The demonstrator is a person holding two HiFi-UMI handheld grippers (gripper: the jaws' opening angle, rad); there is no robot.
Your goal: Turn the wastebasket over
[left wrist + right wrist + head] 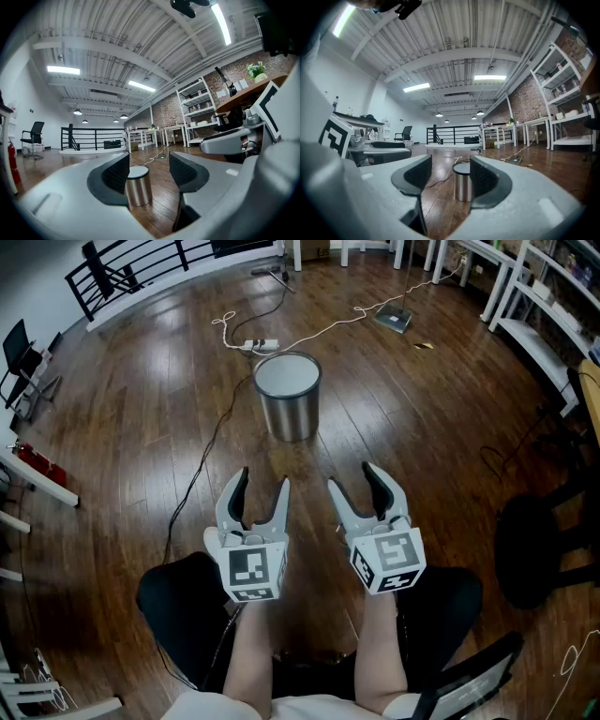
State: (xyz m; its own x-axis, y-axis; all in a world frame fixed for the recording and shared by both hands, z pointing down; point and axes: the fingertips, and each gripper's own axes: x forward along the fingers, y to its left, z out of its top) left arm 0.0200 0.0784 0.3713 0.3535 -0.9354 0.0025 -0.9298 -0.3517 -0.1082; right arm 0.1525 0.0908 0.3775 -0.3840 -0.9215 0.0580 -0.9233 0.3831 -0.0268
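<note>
A round steel wastebasket (288, 397) stands on the wooden floor with a flat pale top face up. It also shows ahead between the jaws in the left gripper view (138, 185) and in the right gripper view (462, 182). My left gripper (263, 489) and right gripper (352, 482) are held side by side above the person's knees, well short of the wastebasket. Both are open with nothing between their jaws. The left gripper (149, 171) and the right gripper (451, 176) point level at the wastebasket.
A black cable (202, 465) runs along the floor left of the wastebasket to a white power strip (260, 344) behind it. A black chair (536, 540) stands at the right, white shelving (525, 306) at the far right, a railing (131, 273) at the back left.
</note>
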